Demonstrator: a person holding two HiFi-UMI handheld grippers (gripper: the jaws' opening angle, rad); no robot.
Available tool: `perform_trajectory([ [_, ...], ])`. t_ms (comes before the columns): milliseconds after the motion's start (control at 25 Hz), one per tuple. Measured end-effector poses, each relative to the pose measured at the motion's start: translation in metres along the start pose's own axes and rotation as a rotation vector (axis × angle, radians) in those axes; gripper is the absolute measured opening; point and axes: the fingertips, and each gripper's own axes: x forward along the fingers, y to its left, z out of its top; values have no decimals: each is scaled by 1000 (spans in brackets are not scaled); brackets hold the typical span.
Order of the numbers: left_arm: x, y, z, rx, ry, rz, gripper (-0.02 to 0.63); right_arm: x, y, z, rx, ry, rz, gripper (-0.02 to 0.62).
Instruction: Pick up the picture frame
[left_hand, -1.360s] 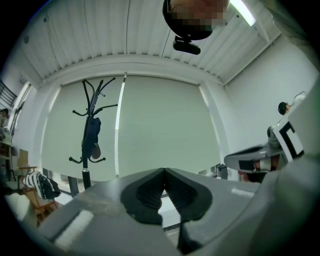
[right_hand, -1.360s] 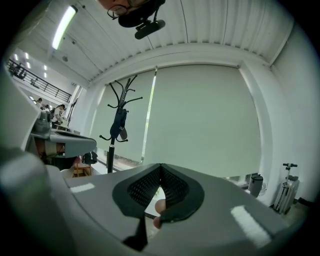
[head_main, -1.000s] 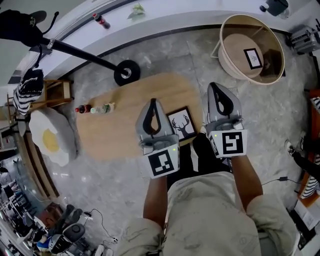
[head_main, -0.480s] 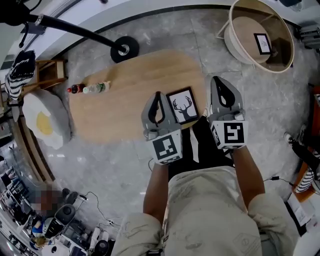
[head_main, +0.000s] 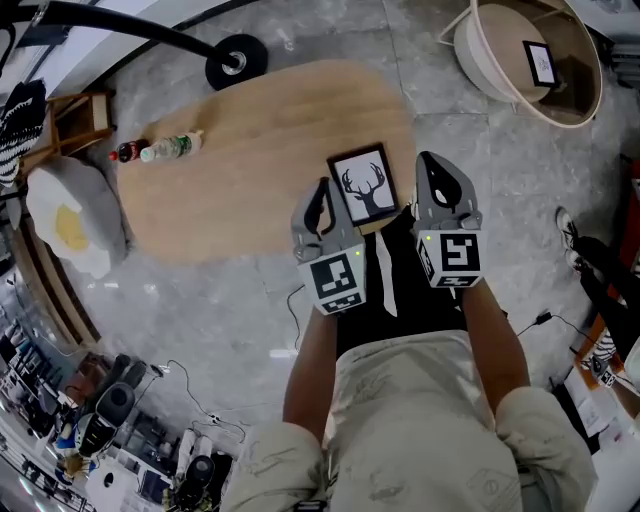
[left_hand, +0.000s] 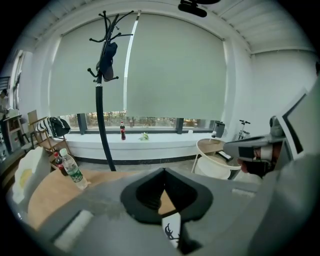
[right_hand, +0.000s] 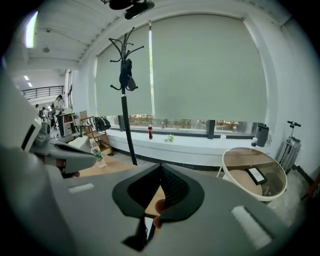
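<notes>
The left gripper (head_main: 320, 195) and right gripper (head_main: 431, 168) both have their jaws pressed together on nothing. Between them and slightly ahead, the picture frame (head_main: 363, 186) lies flat at the wooden table's (head_main: 250, 150) near right edge. Its long axis runs away from the person. The left gripper is nearer, just beside the frame's left side.

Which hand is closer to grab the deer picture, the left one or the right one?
Probably left. From above, the left tool sits right by the picture frame, and its own view shows the deer print straight ahead. The right tool stands a bit off the other side.
</notes>
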Motion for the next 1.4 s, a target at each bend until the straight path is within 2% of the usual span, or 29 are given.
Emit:
perform_trajectory([
  [240,17,4,-47,-53,89,-13,5,20,16,-65,16,131,46,2],
  [520,37,-5,-115,-128,193,-19,16,32,16,-147,91,276,55,2],
  [800,54,-3,-158,-185,287,-11,59,48,21,-195,105,383,88,5],
  [920,62,-3,-178,-204,331,-8,88,58,27,-215,122,435,129,63],
  [1240,81,-7,-227,-258,445,5,103,68,27,-271,135,584,119,72],
  [1400,84,-5,-243,-271,479,5,103,69,24,-282,211,611,107,81],
])
